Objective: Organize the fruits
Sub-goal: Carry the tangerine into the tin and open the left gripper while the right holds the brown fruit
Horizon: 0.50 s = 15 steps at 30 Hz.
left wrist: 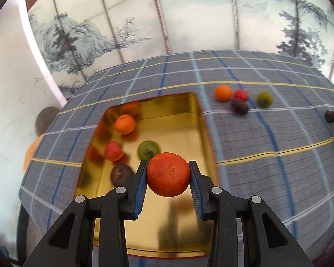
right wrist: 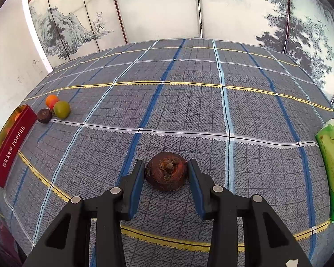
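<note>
In your left wrist view, the gold tin at centre left holds an orange, a red fruit, a green one and a dark one. Your left gripper is clenched on a round red-orange citrus over the tin, its dimpled end facing the camera. In your right wrist view, your right gripper brackets a dark brown round fruit at lower centre, stem end up; I cannot tell whether the pads press on it.

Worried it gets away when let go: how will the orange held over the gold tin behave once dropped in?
The orange is round, so it will probably roll across the tin's smooth floor. It looks firm between the jaws, so it is unlikely to bruise. The walls should stop it.
</note>
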Each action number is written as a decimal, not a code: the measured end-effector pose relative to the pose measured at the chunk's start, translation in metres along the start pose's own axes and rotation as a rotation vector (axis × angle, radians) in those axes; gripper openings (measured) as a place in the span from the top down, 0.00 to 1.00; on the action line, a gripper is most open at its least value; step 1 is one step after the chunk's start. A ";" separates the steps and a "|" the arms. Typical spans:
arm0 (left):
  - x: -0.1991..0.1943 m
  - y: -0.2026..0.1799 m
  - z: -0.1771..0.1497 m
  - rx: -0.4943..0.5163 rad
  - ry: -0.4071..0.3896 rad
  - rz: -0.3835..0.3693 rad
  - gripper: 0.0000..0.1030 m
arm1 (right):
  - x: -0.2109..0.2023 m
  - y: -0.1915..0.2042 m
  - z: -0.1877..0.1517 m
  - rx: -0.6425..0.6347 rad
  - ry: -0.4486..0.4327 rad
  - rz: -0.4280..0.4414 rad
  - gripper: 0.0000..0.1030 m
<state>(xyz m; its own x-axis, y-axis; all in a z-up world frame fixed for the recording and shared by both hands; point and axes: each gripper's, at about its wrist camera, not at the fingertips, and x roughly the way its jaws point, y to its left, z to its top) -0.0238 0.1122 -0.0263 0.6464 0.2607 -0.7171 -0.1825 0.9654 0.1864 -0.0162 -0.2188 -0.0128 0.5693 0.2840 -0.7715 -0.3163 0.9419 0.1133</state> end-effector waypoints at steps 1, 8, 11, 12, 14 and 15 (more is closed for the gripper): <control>0.003 0.003 -0.002 -0.004 0.005 0.008 0.64 | 0.000 0.000 0.000 -0.001 0.000 -0.002 0.64; 0.022 0.022 -0.016 -0.029 0.050 0.045 0.63 | 0.001 0.002 0.000 -0.014 0.003 -0.017 0.64; 0.026 0.026 -0.020 -0.031 0.058 0.059 0.63 | 0.001 0.005 0.000 -0.031 0.006 -0.037 0.63; 0.026 0.027 -0.021 -0.031 0.059 0.061 0.63 | 0.001 0.006 0.001 -0.035 0.007 -0.041 0.63; 0.028 0.031 -0.023 -0.036 0.063 0.065 0.63 | 0.001 0.006 0.000 -0.037 0.008 -0.044 0.63; 0.029 0.032 -0.024 -0.038 0.066 0.067 0.63 | 0.001 0.006 0.000 -0.036 0.007 -0.042 0.63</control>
<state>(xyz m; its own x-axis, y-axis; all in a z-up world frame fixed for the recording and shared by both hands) -0.0281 0.1504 -0.0573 0.5819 0.3224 -0.7466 -0.2524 0.9443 0.2111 -0.0173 -0.2127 -0.0129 0.5772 0.2426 -0.7797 -0.3192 0.9459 0.0580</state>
